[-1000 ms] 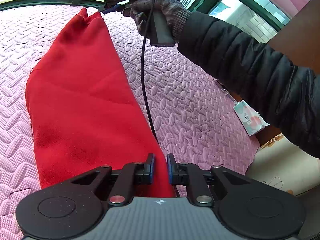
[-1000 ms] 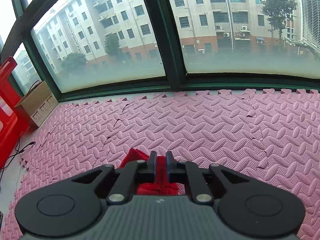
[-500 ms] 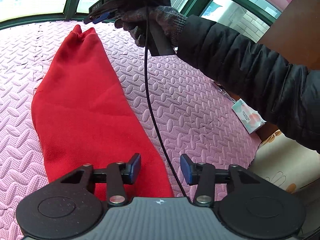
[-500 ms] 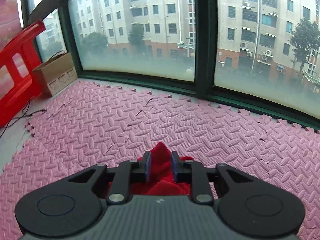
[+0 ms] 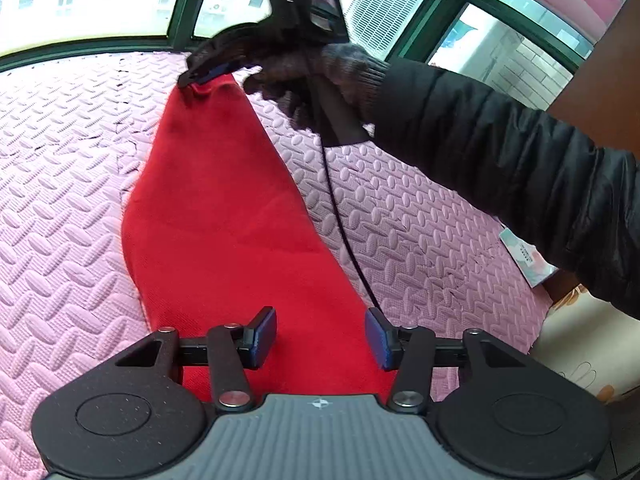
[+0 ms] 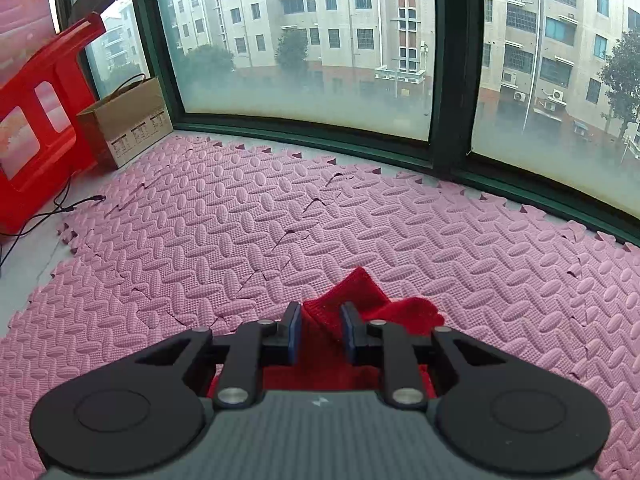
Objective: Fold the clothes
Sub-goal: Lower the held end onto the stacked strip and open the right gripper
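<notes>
Pink mat (image 5: 420, 216): red cloth (image 5: 224, 220) (near end hidden) beneath left gripper (image 5: 320, 334).

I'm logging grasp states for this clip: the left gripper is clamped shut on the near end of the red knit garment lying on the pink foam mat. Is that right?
Not quite. In the left wrist view the left gripper is open, its jaws spread wide apart above the near end of the red knit garment, gripping nothing. The garment does lie on the pink foam mat.

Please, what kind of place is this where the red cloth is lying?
Probably a bay-window platform in an upper-floor flat. Pink foam puzzle mats cover the surface, green-framed windows curve around it, and apartment blocks stand outside. A cardboard box sits in the corner.
</notes>
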